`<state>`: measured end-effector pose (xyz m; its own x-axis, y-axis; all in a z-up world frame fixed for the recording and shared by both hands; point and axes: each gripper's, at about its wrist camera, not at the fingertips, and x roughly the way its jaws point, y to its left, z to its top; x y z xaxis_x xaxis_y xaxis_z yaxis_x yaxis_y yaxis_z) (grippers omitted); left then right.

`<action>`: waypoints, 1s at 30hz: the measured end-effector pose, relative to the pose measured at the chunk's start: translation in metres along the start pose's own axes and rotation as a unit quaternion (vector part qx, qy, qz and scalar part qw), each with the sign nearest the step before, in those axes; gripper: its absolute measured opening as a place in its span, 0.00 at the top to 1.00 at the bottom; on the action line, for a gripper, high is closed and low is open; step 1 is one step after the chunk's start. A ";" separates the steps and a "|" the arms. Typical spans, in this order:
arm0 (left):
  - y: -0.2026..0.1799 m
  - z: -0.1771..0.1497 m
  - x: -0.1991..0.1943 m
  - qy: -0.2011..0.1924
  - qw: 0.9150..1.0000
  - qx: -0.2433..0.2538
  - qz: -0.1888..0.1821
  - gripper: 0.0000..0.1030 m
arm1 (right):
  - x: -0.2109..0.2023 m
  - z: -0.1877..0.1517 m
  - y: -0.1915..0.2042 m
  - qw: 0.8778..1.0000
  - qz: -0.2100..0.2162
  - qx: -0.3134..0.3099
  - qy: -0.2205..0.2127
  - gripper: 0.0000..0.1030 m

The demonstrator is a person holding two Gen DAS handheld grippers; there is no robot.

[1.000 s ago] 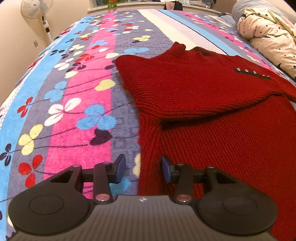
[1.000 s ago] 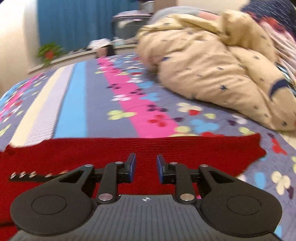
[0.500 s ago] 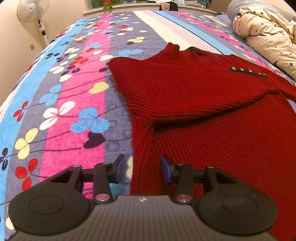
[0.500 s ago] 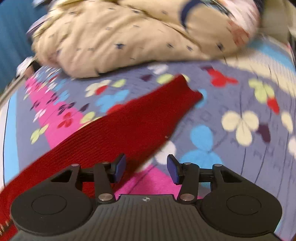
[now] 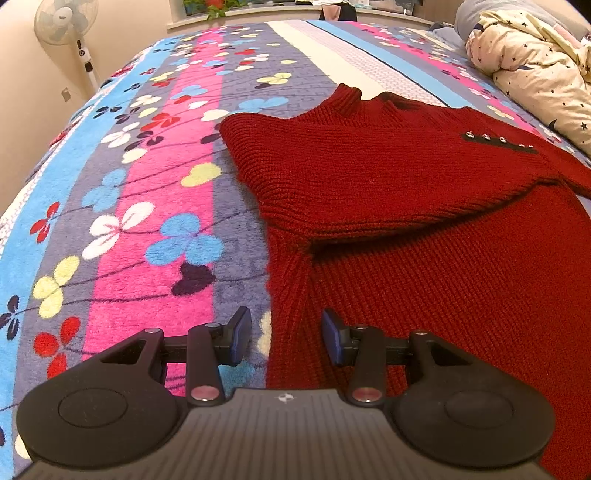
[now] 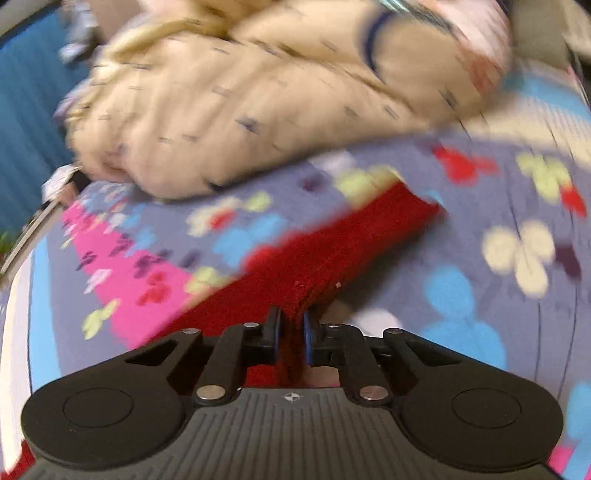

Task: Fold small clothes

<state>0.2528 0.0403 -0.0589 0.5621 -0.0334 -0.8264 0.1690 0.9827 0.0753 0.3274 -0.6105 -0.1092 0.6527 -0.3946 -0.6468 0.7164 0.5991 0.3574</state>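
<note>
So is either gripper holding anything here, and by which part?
The right gripper is closing on the red sweater's outstretched sleeve, pinched partway along. The left gripper holds nothing.

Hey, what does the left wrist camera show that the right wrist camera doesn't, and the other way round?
Only the left wrist view shows the sweater's collar, its folded left sleeve, a standing fan, and the left gripper open over the sweater's edge. Only the right wrist view shows the right gripper closing on the other sleeve. Both show the red sweater, floral blanket and cream duvet.
</note>
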 end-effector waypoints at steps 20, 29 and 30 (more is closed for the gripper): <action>0.008 -0.005 -0.006 -0.006 1.000 0.003 0.019 0.55 | -0.164 -0.179 0.220 0.820 0.389 -0.368 0.205 0.78; 0.011 -0.003 -0.025 -0.027 0.999 -0.023 -0.007 0.55 | -0.185 -0.102 0.111 0.894 0.287 -0.312 0.142 0.61; 0.012 -0.004 -0.027 -0.028 0.999 -0.025 -0.008 0.55 | -0.182 -0.100 0.096 0.901 0.266 -0.311 0.142 0.61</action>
<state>0.2365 0.0533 -0.0375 0.6044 -0.0571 -0.7946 0.1374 0.9900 0.0334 0.2530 -0.4117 -0.0244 0.7104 0.2042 -0.6735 -0.0131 0.9606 0.2775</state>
